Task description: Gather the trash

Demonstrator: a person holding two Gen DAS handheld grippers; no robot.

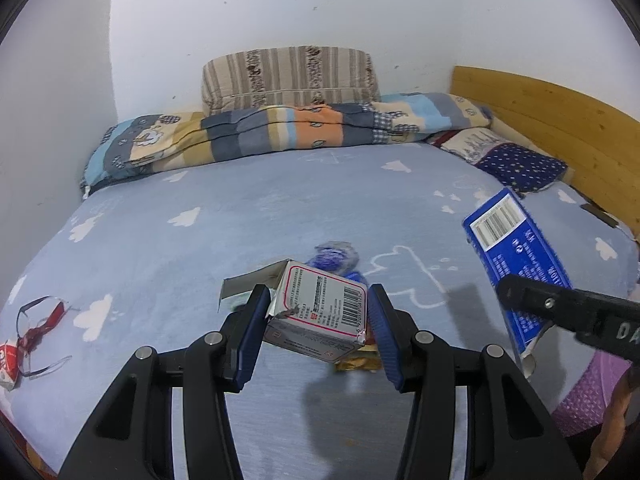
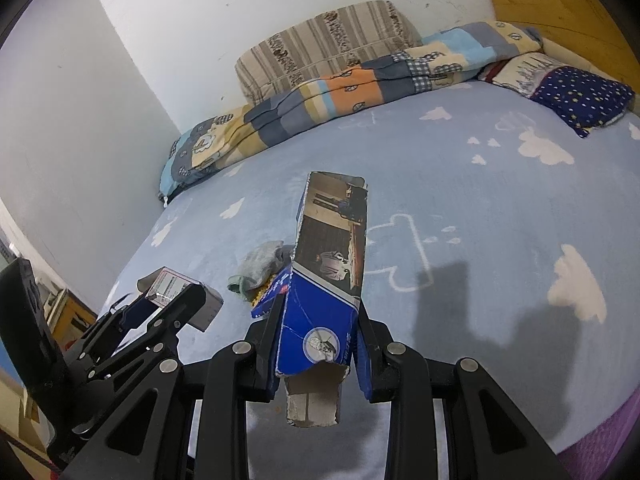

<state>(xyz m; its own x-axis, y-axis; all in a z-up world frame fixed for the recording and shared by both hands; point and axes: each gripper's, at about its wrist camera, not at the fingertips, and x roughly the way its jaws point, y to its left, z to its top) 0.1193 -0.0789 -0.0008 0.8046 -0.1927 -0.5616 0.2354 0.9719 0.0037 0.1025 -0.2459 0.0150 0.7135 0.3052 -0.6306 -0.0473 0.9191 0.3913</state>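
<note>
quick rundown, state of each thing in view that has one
left hand-held gripper: shut on white box
white box: held off the bed, flap torn open
right hand-held gripper: shut on blue box
blue box: held off the bed, end torn open
blue wrapper: crumpled, lying on bed
red wrapper: torn, lying on bed near the left edge
quilt: folded along the wall

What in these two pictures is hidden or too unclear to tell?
- Gold wrapper, left view: mostly hidden under the white box.
- Blue box, right view: lower sides covered by the right tongs.
- Red-white scrap, left view: cut by the edge.
- Box print: too small.
</note>
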